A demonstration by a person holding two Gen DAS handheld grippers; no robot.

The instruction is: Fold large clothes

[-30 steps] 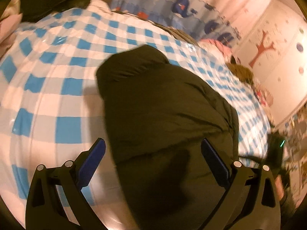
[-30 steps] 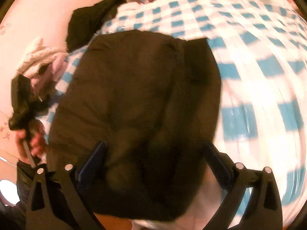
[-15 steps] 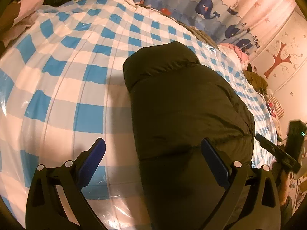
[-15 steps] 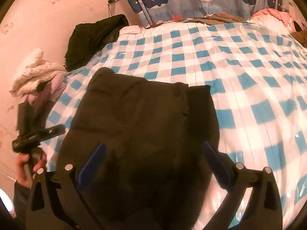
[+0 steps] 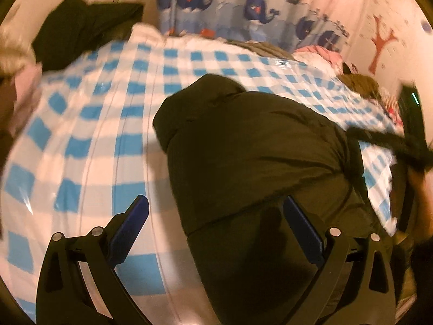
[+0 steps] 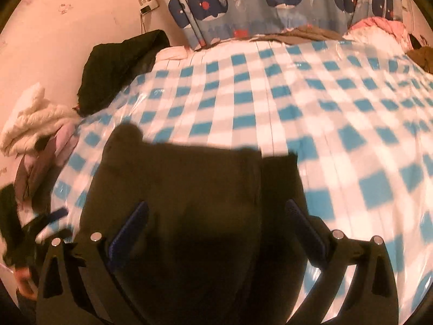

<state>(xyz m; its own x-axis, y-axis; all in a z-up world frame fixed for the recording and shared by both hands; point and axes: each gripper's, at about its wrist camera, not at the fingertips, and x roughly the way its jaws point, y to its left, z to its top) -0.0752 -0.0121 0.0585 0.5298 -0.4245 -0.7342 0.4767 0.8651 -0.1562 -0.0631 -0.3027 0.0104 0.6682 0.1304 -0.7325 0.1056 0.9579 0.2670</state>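
A large dark olive padded garment (image 5: pixel 251 146) lies folded into a bulky block on the blue-and-white checked bed cover (image 5: pixel 89 124). In the right wrist view the same garment (image 6: pixel 189 189) fills the lower middle. My left gripper (image 5: pixel 216 224) is open above the garment's near left edge, nothing between its blue pads. My right gripper (image 6: pixel 216 227) is open too, held over the garment's near end and empty. The right gripper (image 5: pixel 406 135) shows blurred at the right edge of the left wrist view. The left gripper (image 6: pixel 46 222) appears at the lower left of the right wrist view, held by a hand.
A black garment (image 6: pixel 121 62) and a heap of white and pink clothes (image 6: pixel 32 119) lie at the bed's far left. Brown and pink clothes (image 6: pixel 379 27) sit along the far edge under a whale-print curtain (image 6: pixel 270 2). The checked cover (image 6: pixel 338 113) stretches right of the garment.
Both grippers have pulled back and up from the folded garment, so more of the bed and the curtain shows. The garment has stayed in place.
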